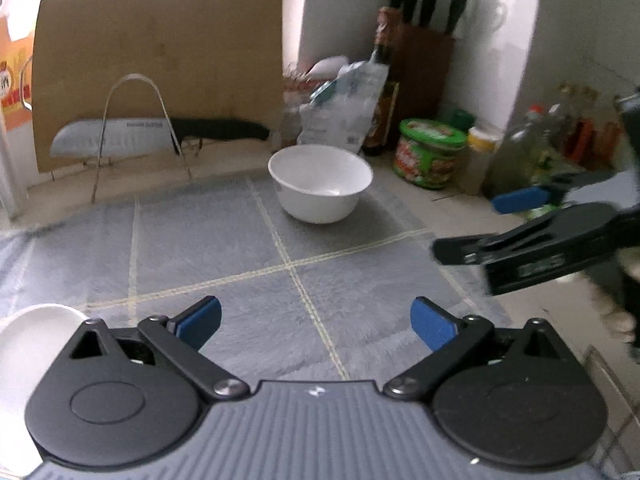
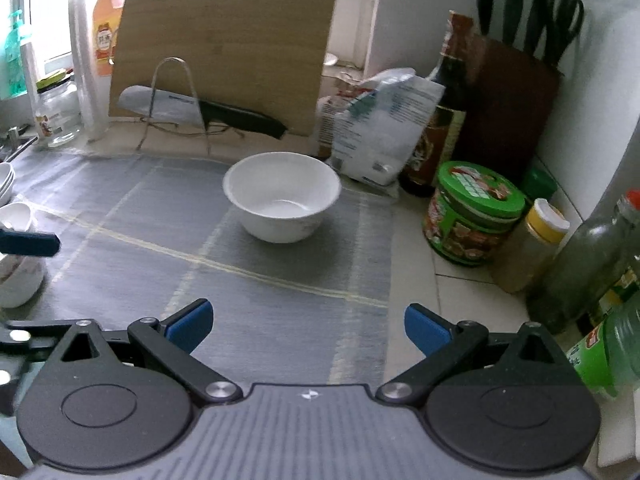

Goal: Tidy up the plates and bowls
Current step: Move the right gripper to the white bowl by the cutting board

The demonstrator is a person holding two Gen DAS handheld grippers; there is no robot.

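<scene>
Both grippers, left gripper [image 1: 316, 322] and right gripper [image 2: 307, 326], fingers apart and empty, face the white bowl [image 2: 282, 202]; a careless rim pinch risks tipping it.

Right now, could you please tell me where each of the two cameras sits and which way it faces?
Left wrist: rides on the left gripper, looking forward and down across the grey mat at the white bowl; its own open fingers show, and the right gripper enters from the right.
Right wrist: rides on the right gripper, aimed at the same bowl; its open fingers show, with a left gripper finger at the left edge.
Shared: bowl, mat, cutting board, knife, green-lidded jar.
</scene>
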